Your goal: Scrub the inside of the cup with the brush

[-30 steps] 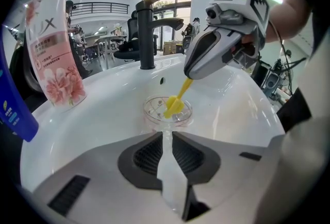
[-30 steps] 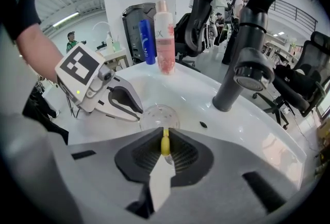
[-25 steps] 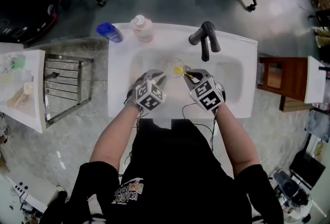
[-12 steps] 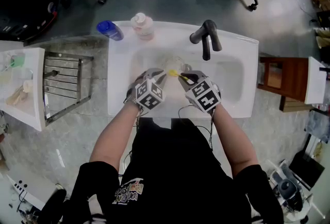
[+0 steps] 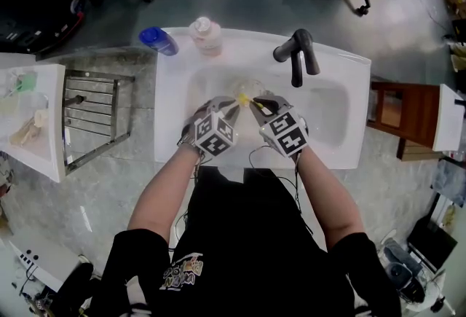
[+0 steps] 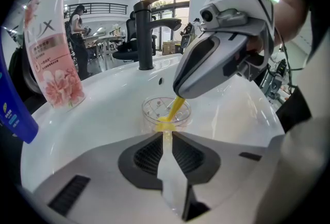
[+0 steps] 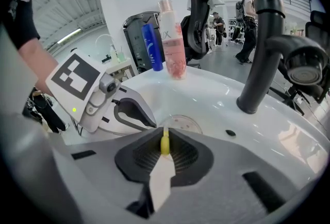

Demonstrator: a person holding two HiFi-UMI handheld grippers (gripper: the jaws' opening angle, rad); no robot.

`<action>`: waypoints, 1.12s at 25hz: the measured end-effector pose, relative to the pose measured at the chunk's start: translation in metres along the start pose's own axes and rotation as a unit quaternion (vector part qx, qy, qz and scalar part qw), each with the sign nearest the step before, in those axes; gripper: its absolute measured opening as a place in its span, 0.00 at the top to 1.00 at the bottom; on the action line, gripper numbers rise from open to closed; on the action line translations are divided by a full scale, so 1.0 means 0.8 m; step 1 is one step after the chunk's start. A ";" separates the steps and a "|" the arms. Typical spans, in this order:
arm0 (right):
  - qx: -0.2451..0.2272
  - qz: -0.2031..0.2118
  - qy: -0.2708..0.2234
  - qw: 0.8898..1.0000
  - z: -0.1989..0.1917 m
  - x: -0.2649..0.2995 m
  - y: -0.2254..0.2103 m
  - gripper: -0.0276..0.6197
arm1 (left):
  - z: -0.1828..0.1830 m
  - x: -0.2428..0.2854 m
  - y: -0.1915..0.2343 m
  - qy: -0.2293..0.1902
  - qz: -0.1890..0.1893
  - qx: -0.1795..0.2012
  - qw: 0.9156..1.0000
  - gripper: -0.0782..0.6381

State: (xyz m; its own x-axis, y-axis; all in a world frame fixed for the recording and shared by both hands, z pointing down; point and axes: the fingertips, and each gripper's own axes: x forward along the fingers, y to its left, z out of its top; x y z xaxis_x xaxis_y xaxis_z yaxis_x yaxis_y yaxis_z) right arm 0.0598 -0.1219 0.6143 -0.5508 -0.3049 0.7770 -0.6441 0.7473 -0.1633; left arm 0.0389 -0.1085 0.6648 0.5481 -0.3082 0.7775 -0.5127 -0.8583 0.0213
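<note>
1. The fingers of my left gripper (image 6: 166, 133) stand almost together, with only a thin gap, and they pinch the near wall of the clear cup (image 6: 152, 109) at the centre of the left gripper view.
2. The fingers of my right gripper (image 7: 164, 138) are pressed on the yellow handle of the brush (image 7: 164, 144), at the lower centre of the right gripper view.
3. The brush goes down from the tip of the right gripper and its yellow end is inside the cup, against the near side.
4. The cup is in the white sink (image 5: 328, 111), in the left half of the basin. I cannot tell if it rests on the bottom.
5. In the head view both grippers meet at the centre of the frame, close to each other.
6. The black tap (image 5: 297, 53) stands on the far rim, up and right of the cup.
7. A pink bottle (image 6: 51, 58) and a blue bottle (image 5: 157, 40) stand at the upper left corner of the sink.
8. A metal rack (image 5: 91, 119) is at the left of the sink.
</note>
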 end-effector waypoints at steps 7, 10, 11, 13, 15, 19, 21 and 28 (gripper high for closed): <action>0.002 -0.027 -0.016 1.000 0.012 0.008 -0.017 0.90 | 0.000 -0.002 0.000 -0.003 0.000 0.000 1.000 0.82; -0.001 -0.035 -0.014 0.999 0.013 0.012 -0.022 0.90 | -0.001 -0.003 0.001 -0.004 0.001 -0.003 1.000 0.82; -0.005 -0.038 -0.012 0.999 0.013 0.013 -0.024 0.90 | -0.001 -0.003 0.001 -0.004 0.001 -0.003 1.000 0.82; -0.013 -0.046 -0.008 0.999 0.012 0.014 -0.028 0.90 | 0.000 -0.003 0.001 -0.004 0.001 -0.001 1.000 0.82; -0.022 -0.055 -0.002 0.998 0.011 0.015 -0.034 0.90 | 0.000 -0.002 0.000 -0.004 0.001 0.001 1.000 0.82; -0.056 -0.075 0.025 0.995 0.007 0.011 -0.044 0.90 | -0.001 -0.003 -0.001 -0.004 0.001 0.003 1.000 0.82; -0.071 -0.082 0.042 0.993 0.003 0.009 -0.046 0.89 | -0.001 -0.004 -0.001 -0.004 0.001 0.003 1.000 0.82; -0.086 -0.080 0.069 0.991 -0.011 0.004 -0.049 0.89 | -0.001 -0.004 0.000 -0.005 0.003 0.001 1.000 0.82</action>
State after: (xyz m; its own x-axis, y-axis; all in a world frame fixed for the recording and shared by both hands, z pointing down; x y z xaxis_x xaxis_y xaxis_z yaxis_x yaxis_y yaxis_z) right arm 0.0880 -0.1468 0.6284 -0.3628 -0.3531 0.8624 -0.6117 0.7884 0.0655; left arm 0.0369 -0.1077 0.6629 0.5514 -0.3170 0.7716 -0.5145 -0.8573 0.0155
